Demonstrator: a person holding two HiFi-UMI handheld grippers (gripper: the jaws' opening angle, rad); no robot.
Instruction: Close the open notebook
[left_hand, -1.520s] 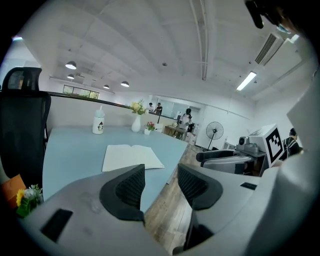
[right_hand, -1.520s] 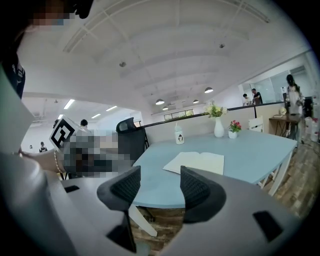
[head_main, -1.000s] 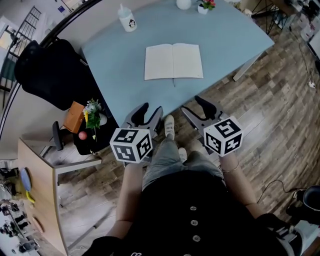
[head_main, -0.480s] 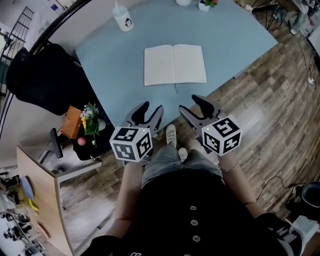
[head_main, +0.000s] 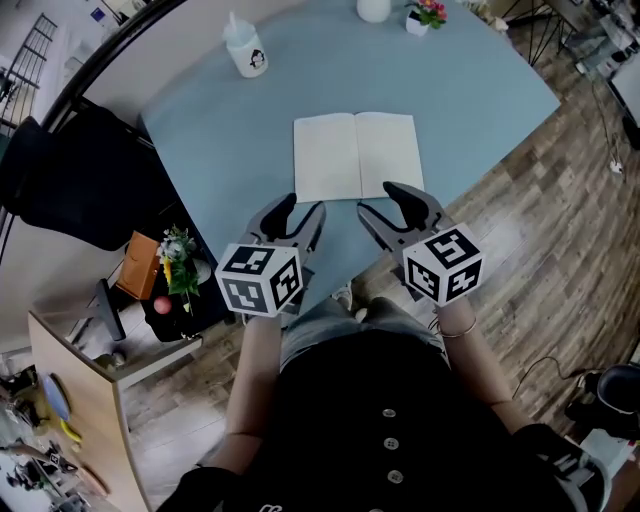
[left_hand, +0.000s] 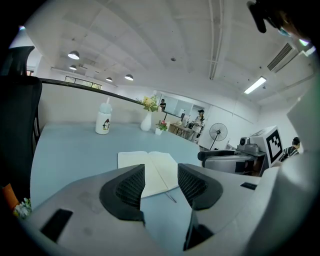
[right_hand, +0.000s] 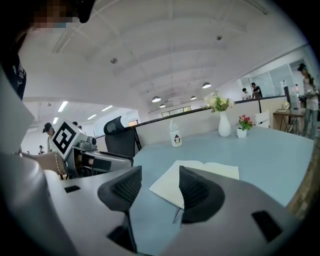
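Note:
The open notebook (head_main: 357, 155) lies flat on the light blue table (head_main: 230, 130), both white pages up. It also shows in the left gripper view as the notebook (left_hand: 150, 172) and in the right gripper view as the notebook (right_hand: 200, 175). My left gripper (head_main: 297, 212) hovers over the table's near edge, just left of the notebook's near corner, open and empty. My right gripper (head_main: 387, 199) is open too, its fingertips over the notebook's near edge. A thin ribbon (right_hand: 176, 215) trails from the spine.
A white bottle with a penguin print (head_main: 246, 48) stands at the table's far left. A white vase (head_main: 374, 8) and a small flower pot (head_main: 424, 15) stand at the far edge. A black office chair (head_main: 70, 180) stands left of the table.
Both grippers have moved forward from above the floor to the table's near edge, close to the notebook. The notebook itself has not moved.

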